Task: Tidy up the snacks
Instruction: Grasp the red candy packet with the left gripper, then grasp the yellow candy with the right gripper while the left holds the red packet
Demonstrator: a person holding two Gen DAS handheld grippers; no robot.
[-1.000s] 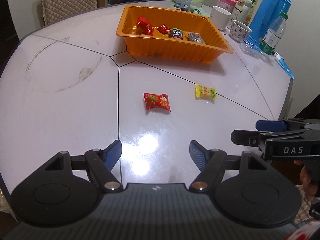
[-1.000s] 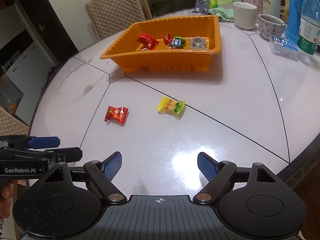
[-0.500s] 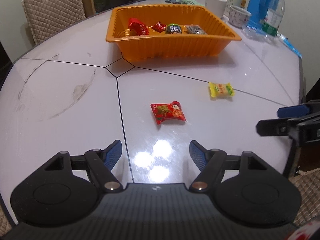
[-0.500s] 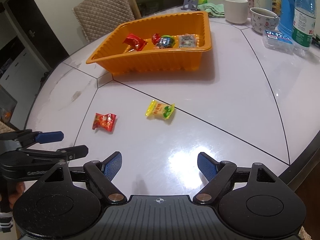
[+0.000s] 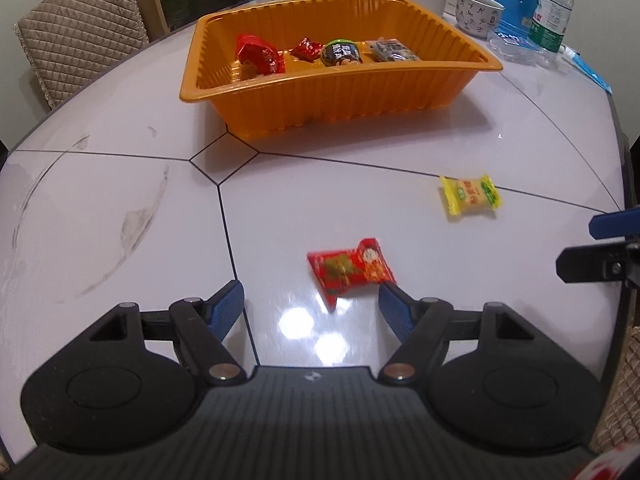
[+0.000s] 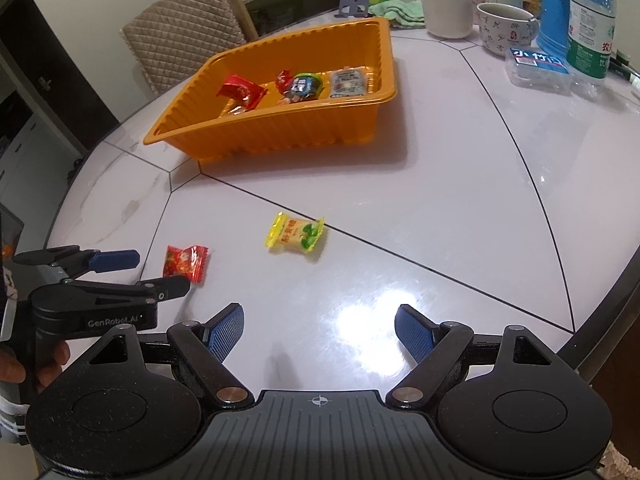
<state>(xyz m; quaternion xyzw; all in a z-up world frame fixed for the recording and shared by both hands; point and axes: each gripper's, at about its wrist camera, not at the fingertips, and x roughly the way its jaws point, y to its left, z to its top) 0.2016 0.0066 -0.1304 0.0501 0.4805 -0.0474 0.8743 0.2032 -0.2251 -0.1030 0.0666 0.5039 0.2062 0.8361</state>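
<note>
A pale tiled table (image 5: 120, 184) fills both views. Just ahead of the left tongs (image 5: 310, 302), whose jaws gape empty, lies the red snack (image 5: 350, 270), long axis across the gap and nearer its right finger; the yellow snack (image 6: 296, 234) lies well ahead of the right tongs (image 6: 320, 330), also wide and empty. Beyond both, the orange tray (image 5: 340, 92) holds four wrapped snacks

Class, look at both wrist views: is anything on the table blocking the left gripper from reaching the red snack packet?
Nothing visible does. The left gripper stands open just short of the red snack packet, with only bare table between them. The yellow snack packet lies apart, off to the side.
</note>
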